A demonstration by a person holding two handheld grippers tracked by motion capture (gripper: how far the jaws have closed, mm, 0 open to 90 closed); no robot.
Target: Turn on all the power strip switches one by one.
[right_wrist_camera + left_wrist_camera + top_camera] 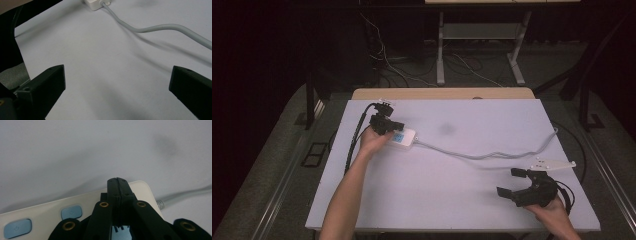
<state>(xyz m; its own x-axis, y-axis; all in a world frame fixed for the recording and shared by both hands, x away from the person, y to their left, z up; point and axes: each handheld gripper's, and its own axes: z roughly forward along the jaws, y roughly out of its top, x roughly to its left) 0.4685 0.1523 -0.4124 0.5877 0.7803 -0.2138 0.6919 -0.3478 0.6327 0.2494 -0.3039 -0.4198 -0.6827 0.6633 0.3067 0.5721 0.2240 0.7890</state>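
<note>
left gripper [117, 180] jaws closed over power strip [50, 207] | right gripper [518, 184] jaws open | no legible writing

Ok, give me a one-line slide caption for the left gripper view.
Left gripper, jaws closed, poised over a white power strip with blue buttons.

No readable words, brands or numbers from where I sit. Only signs: the white power strip [75, 207] under my left hand-held gripper [117, 181] carries two pale blue buttons [71, 212], each marked with a faint power symbol, a circle with a short stroke at its top. A blue-and-white patch [121, 233] low between the closed jaws has dark marks on it, too hidden and blurred to read. From the high view the strip's blue label area [399, 137] is too small to make out.
</note>
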